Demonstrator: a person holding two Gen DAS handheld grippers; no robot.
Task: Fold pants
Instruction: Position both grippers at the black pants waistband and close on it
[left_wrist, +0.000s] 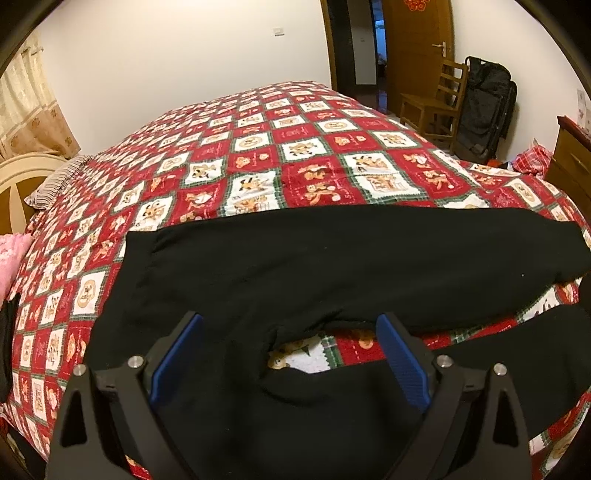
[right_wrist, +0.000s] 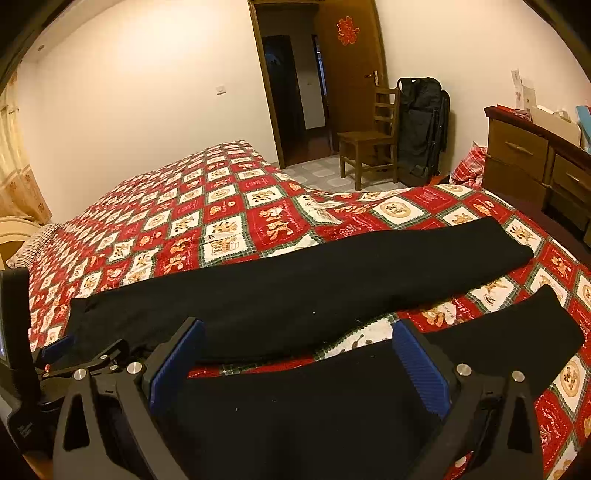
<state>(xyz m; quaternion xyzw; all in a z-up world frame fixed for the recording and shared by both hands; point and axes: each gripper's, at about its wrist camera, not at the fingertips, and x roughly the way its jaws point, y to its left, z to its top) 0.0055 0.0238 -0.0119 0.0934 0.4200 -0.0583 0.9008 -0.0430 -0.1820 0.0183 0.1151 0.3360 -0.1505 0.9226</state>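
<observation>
pants (left_wrist: 295, 258): black, lay flat on red checked bedspread (left_wrist: 258, 147), legs apart | left gripper (left_wrist: 290, 325): wide open, held nothing | right gripper (right_wrist: 299, 332): wide open, held nothing

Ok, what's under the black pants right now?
The black pants lie spread on the red patchwork bedspread, which shows through the gap between the two legs. Whatever lies beneath the fabric itself is covered. Both grippers, left and right, are open above it.
</observation>
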